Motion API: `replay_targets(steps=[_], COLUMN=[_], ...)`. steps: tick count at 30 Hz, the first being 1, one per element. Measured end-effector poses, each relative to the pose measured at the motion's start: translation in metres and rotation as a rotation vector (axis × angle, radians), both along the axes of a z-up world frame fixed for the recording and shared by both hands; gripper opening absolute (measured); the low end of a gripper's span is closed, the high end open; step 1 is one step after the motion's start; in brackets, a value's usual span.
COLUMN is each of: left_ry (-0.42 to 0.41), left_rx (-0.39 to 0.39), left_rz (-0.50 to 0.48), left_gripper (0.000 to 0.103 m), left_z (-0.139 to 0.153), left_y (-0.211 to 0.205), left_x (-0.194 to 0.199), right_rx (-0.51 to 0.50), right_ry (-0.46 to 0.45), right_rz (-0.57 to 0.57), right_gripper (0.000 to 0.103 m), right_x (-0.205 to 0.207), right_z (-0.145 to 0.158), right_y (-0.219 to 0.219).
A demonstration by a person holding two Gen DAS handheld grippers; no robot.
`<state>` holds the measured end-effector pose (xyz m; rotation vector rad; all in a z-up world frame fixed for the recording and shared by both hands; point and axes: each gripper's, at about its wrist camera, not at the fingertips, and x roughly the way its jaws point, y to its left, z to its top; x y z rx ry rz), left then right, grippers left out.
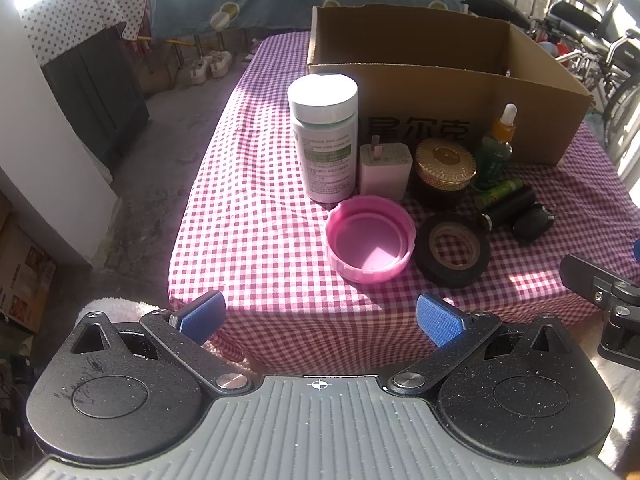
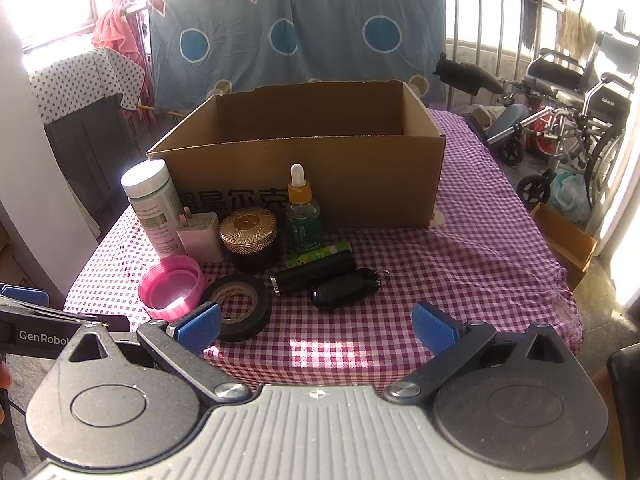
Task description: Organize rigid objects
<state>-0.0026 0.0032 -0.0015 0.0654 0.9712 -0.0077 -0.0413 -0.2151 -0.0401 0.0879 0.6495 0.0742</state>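
Both grippers gape empty before the clutter, nothing boxed yet.
Left gripper [image 1: 320,318] should take the centre-frame pink lid [image 1: 370,238] by its rim; right gripper [image 2: 317,326] waits, cardboard box [image 2: 320,168] behind.

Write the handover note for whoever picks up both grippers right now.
Left hand-held gripper: open, empty, held back at the near table edge.
Right hand-held gripper: open, empty, also at the near edge.
Cardboard box stands at the back of the checked table; nothing shows inside it.
In front of it, all loose: white bottle, charger plug, gold-lidded jar, dropper bottle, green tube, black cylinder, key fob, tape roll, pink lid.
Done: nothing visibly packed.
Left: every item, probably into the box.
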Motion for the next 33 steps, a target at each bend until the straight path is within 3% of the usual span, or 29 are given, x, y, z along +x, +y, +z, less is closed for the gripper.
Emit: replay_targets(steps=[33], left_ry=[0.002], left_rx=[0.007], left_rz=[-0.003], left_gripper=[0.102], left_z=[-0.0023], left_y=[-0.0017], left_x=[-0.0009], right_rx=[-0.006], right_ry=[-0.005], right_rz=[0.003], right_gripper=[0.103], right_x=[-0.0029], right_z=[0.0015], right_y=[0.0014])
